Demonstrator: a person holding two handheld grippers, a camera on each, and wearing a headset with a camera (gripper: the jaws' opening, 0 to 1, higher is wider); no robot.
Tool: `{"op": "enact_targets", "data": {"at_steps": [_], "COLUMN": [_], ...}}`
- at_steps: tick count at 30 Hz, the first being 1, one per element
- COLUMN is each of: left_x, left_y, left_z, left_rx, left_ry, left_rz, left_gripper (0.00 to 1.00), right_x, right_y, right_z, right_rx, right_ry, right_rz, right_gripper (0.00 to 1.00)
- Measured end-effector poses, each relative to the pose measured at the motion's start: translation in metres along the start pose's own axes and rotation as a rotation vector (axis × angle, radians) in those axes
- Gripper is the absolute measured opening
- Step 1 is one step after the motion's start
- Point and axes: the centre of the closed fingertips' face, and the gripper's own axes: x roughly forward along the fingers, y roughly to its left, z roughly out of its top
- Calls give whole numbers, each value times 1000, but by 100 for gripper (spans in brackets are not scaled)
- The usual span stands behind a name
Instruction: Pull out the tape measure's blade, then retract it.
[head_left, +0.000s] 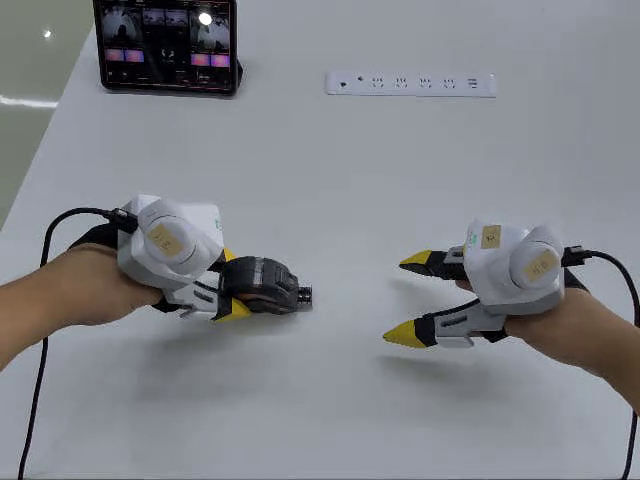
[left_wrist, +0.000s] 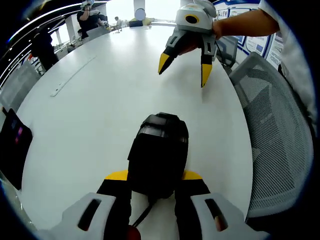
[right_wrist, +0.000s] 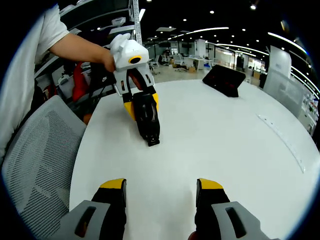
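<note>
Tape measure (head_left: 266, 285) between left tongs (head_left: 230, 283), well apart from right tongs (head_left: 398, 300).

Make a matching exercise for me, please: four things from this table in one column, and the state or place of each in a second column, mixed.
1. tape measure
2. right gripper
3. tablet
4. power strip

a. open, holding nothing
b. propped up, screen lit, far left
c. lying flat, far side
d. clamped in the left gripper

Pairs: 1-d, 2-a, 3-b, 4-c.

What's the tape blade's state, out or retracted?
Retracted. The tape measure, clamped in the left gripper, shows just the hook tab at its case mouth; no blade extends beyond it.
</note>
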Motion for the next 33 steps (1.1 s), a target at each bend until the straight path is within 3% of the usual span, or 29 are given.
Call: {"op": "enact_targets", "data": {"at_steps": [20, 33], "left_x": [2, 2], "left_y": [0, 1], "left_z": [-4, -5], "left_rx": [1, -5], "left_ry": [54, 60], "left_rz": [-10, -13], "left_gripper": [28, 28], "right_x": [37, 61], "right_y": [4, 5], "right_z": [18, 30], "right_rx": [-32, -71], "right_ry": [-46, -52], "right_rz": [32, 66], "right_gripper": [41, 34]}}
